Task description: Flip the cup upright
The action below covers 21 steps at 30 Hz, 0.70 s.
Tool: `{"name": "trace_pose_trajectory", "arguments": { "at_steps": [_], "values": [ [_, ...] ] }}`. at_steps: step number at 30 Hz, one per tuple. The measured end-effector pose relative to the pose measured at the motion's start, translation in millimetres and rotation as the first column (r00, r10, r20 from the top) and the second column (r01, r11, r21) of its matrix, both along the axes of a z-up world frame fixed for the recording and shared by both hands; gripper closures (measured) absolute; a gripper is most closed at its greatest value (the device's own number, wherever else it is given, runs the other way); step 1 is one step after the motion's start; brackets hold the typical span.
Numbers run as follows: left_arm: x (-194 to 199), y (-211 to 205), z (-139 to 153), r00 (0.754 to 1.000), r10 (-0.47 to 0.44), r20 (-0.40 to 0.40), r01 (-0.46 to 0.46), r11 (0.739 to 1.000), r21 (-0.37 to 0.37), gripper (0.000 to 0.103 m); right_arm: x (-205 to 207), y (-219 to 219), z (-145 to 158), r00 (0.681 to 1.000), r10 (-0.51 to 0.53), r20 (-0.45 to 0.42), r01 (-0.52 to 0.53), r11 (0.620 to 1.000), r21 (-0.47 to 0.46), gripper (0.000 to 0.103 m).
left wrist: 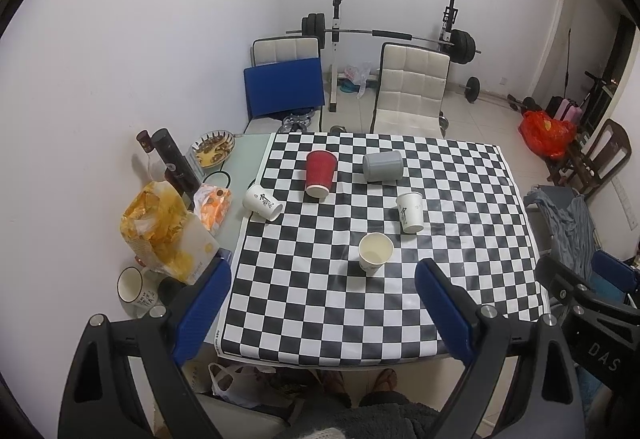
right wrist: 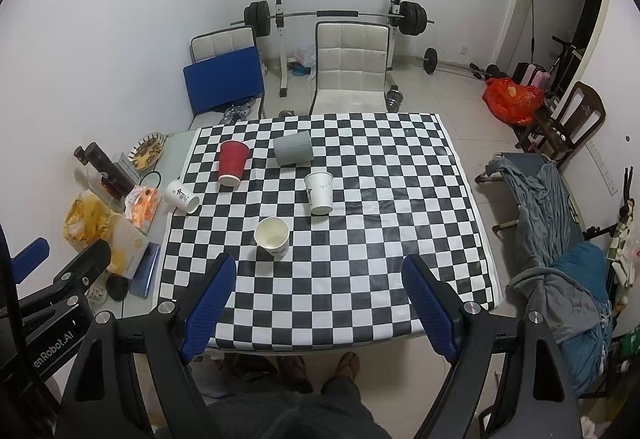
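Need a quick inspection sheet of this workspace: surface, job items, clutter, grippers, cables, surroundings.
Surface: checkered cloth over most of the table; bare strip at left.
Job's things: near paper cup upright; red cup, grey cup, left white cup and middle white cup lie on their sides.
Clutter: snack bags, dark bottle, food dish, mug at left edge.
Grippers: left gripper and right gripper open, above near edge, holding nothing.
Cables: nothing seen.
Surroundings: two chairs, barbell rack, cot with clothes.
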<state>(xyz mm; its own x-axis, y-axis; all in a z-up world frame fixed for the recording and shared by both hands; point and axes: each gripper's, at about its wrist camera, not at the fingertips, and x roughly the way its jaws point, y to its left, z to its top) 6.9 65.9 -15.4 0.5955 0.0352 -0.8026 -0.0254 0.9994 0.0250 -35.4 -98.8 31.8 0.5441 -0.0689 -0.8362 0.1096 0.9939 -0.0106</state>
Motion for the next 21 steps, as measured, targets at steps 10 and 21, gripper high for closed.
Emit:
{"name": "trace_pose_trajectory", "arguments": {
  "at_steps": [10,21],
  "values": [
    [0.5,2.3,0.7,1.000,-0.004,-0.001,0.004,1.000,0.002,0.009,-0.4,2.2,-5.5,1.000,0.002,-0.011,-0.002,1.000,0.005,0.017],
    [0.8,3.1,0.7,1.000,-0.009,-0.003,0.009,1.000,0.005,0.009,0.0,3.6,-7.7,1.000,0.004,-0.017,-0.004,1.000,0.008,0.017]
  ]
}}
